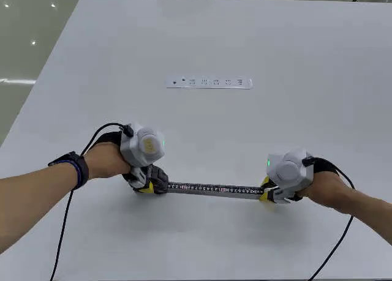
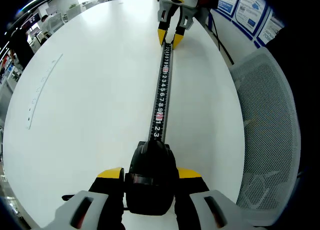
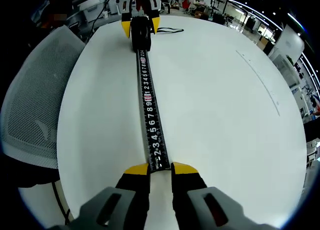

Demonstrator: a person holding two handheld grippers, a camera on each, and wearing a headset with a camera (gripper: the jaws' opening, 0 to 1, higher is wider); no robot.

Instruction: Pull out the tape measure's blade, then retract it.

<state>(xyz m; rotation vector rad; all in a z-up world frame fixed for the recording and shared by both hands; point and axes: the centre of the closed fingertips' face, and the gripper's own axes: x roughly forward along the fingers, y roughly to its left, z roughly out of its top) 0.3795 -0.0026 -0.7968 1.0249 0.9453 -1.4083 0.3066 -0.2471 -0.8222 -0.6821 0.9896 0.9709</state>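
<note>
We have left gripper (image 2: 150, 173) jaws clamped on the black tape measure case (image 2: 152, 157), right gripper (image 3: 160, 168) jaws pinching the tip of the dark, white-numbered blade (image 3: 148, 104), stretched straight over the table (image 1: 245, 36).

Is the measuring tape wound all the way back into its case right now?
No, the blade stretches from the case held by the left gripper to the right gripper.
</note>
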